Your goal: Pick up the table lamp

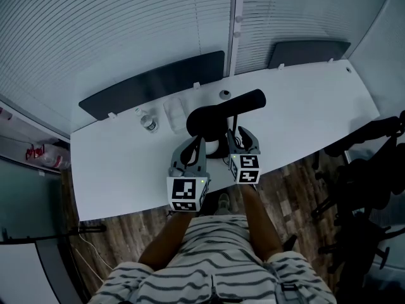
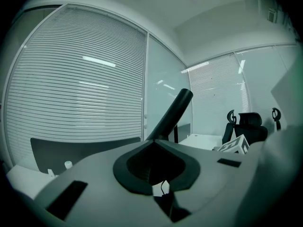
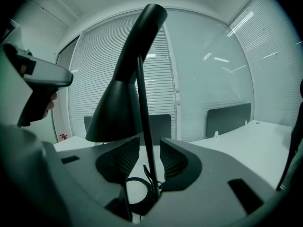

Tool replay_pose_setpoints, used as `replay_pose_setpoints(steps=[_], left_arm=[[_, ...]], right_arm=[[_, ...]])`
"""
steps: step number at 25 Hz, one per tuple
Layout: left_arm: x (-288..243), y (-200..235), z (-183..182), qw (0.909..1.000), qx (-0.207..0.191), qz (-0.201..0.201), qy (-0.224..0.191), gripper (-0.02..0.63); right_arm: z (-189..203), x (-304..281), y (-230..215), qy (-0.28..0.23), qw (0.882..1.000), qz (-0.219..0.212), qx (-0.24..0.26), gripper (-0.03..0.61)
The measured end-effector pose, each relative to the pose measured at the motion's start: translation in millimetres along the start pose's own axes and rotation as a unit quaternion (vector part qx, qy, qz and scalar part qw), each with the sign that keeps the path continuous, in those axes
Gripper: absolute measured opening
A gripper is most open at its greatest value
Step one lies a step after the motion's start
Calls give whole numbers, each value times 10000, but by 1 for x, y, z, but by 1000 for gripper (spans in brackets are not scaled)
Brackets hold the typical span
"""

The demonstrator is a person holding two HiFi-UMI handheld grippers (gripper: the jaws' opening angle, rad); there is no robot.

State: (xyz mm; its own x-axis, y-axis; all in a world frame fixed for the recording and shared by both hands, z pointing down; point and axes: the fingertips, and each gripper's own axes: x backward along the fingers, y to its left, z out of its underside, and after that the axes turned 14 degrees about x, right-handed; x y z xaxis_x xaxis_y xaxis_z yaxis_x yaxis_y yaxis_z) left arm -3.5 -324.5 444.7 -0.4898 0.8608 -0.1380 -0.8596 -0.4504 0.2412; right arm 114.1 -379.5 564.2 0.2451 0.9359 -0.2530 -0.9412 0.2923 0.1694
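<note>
A black table lamp [image 1: 209, 120] stands on the white table [image 1: 316, 113], its cone shade [image 3: 116, 112] hanging to the left of a thin upright stem [image 3: 144, 126]. My right gripper [image 3: 149, 143] is open. The stem passes between its ribbed pads [image 3: 173, 160] without either pad pressing on it. The lamp's round base [image 3: 137, 193] lies just below the jaws. In the head view the right gripper [image 1: 236, 133] reaches in beside the shade. My left gripper [image 1: 199, 142] is held higher, left of the lamp. Its tips [image 2: 154, 143] meet with nothing between them, and the lamp's thick neck [image 2: 173, 112] rises beyond.
A small water bottle [image 1: 147, 120] and a clear cup [image 1: 175, 114] stand behind the lamp on the left. Dark partition panels [image 1: 152, 90] line the table's far edge before the window blinds. Black office chairs [image 1: 367, 170] crowd the right side. The table's near edge runs just under both grippers.
</note>
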Motion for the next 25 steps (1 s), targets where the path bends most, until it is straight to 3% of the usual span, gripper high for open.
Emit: replay_pose_setpoints(steps=[10,16,20,25], left_arm=[[-3,10,3,9999,-26,-166,19,6],[-8,14,1,9997,-77,-221,-37,6],[-13,15,0,9996,-110,-241,-26,6],[-18,17,-2,9995,-170,-259,-26,6]], right_arm=[[3,-21,-4,47,10000,59,62,135],[2,-31,-2,1,9999,143,51,97],[2,-36,-1,-27,10000,48,-2,31],[0,-36,0,-113,9994,56,314,14]])
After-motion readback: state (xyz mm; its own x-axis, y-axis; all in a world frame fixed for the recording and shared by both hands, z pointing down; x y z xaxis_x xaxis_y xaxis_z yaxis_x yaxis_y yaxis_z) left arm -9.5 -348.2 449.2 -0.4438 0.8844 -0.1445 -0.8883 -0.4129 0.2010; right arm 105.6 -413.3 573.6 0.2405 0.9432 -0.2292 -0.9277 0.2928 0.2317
